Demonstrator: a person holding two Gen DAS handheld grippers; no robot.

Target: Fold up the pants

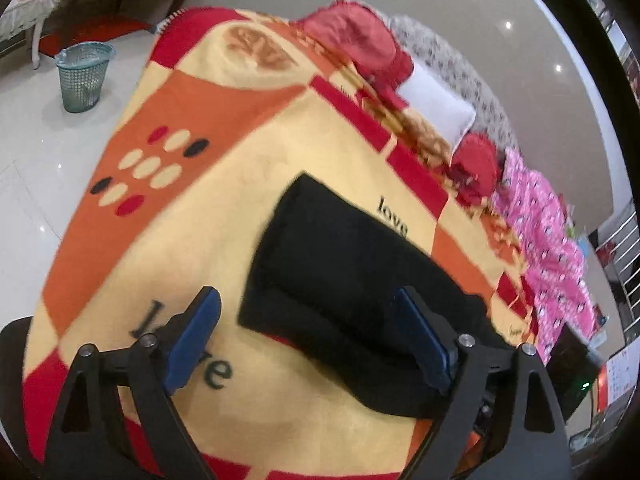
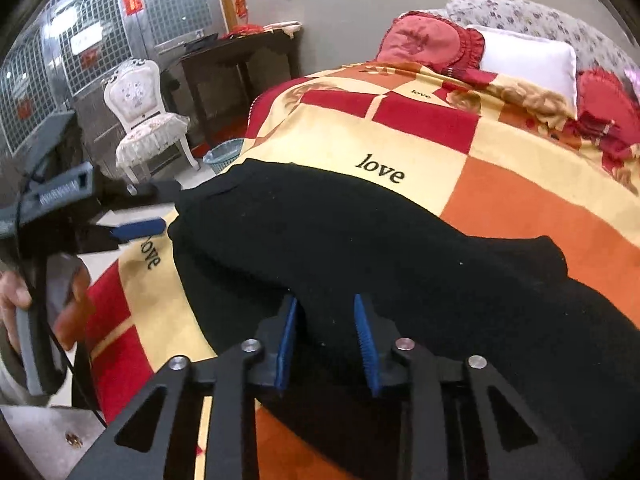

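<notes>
Black pants (image 1: 340, 264) lie folded on the checked blanket (image 1: 192, 120), near the bed's front edge, well short of the pillows (image 2: 528, 60) at the far end. Left gripper (image 1: 308, 336) hangs over the pants' near end, jaws spread wide, nothing pinched, one finger over cloth and one over bare blanket. Right gripper (image 2: 326, 340) sits low on the pants, its blue pads (image 2: 366, 340) narrowly apart astride a ridge of cloth; whether they pinch it, I cannot tell.
</notes>
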